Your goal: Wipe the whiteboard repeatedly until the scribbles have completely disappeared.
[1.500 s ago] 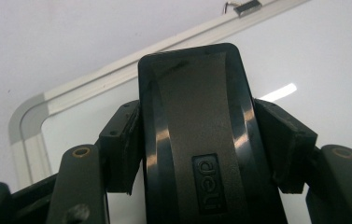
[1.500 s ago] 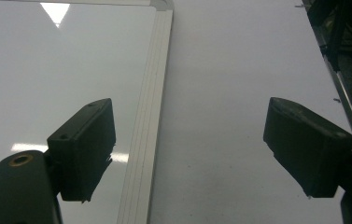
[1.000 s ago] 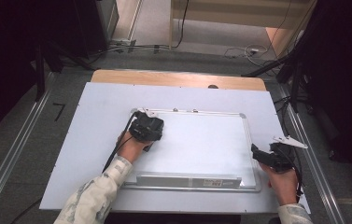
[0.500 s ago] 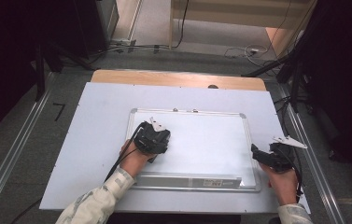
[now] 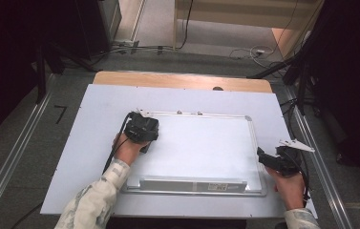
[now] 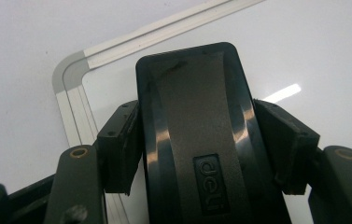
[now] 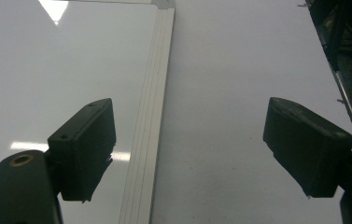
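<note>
Black plastic, your eraser (image 6: 201,140) sits clamped between the pads of your left gripper (image 5: 141,130), pressed on the whiteboard (image 5: 206,148) near its ten o'clock corner. Your right gripper (image 5: 277,161) hangs with jaws wide and empty, straddling the board's three o'clock frame edge over the white table (image 5: 96,119).

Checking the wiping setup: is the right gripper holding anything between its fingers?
No, the right gripper has its fingers spread wide, with just the white whiteboard's grey frame showing between them.
</note>
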Available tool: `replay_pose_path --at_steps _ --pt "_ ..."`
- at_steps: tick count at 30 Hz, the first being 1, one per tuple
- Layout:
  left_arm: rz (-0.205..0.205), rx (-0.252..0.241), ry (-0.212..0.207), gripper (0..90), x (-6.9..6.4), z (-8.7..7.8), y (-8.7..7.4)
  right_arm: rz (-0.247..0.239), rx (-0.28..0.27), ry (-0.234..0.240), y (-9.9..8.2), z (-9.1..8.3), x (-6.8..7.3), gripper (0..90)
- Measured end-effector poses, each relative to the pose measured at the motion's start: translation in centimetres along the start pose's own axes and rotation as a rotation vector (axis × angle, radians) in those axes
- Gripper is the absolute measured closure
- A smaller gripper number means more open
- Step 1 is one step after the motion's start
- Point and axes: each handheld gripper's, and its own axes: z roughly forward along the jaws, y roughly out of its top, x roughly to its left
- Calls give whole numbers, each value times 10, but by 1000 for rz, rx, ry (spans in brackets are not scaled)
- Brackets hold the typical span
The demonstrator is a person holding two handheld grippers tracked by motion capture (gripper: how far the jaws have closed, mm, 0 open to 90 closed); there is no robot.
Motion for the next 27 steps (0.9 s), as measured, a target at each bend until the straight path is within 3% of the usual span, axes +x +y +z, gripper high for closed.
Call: replay_pose_path --at_steps 12,20,27 --pt "56 -5 -52 389 -29 2 3 0 7 1 1 1 1 158" --pt "105 -4 -96 388 -45 -8 -6 -2 6 0 1 1 1 157" --pt "123 -4 -114 385 -50 -19 -20 3 4 -2 0 0 0 158"
